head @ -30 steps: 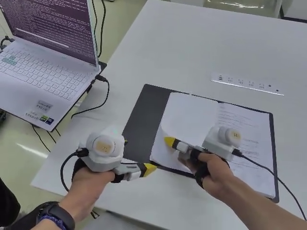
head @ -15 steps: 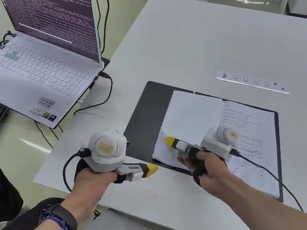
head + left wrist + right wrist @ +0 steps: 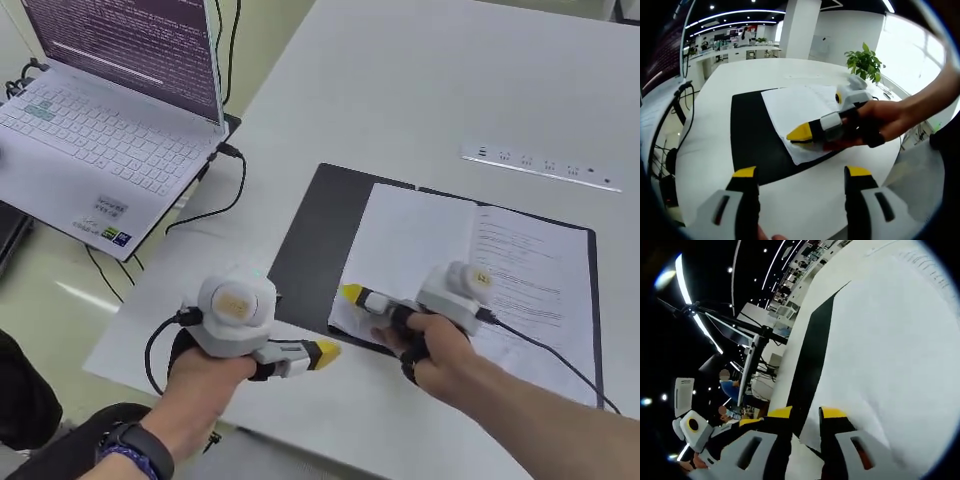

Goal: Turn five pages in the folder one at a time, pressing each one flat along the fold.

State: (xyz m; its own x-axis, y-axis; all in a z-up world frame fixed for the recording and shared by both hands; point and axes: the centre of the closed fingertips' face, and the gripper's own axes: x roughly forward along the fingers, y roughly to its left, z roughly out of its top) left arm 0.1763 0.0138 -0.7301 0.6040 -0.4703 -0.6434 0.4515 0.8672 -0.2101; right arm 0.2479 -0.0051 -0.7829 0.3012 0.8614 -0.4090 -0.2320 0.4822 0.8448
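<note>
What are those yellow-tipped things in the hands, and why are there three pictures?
A person holds a pinching tool, called a gripper, in each hand. One picture comes from a camera on the person's head; the two round ones come from cameras riding on the grippers. On the white table lie an open black folder, a laptop and a power strip. The right gripper pinches the corner of a white page. The left gripper is open and holds nothing.
</note>
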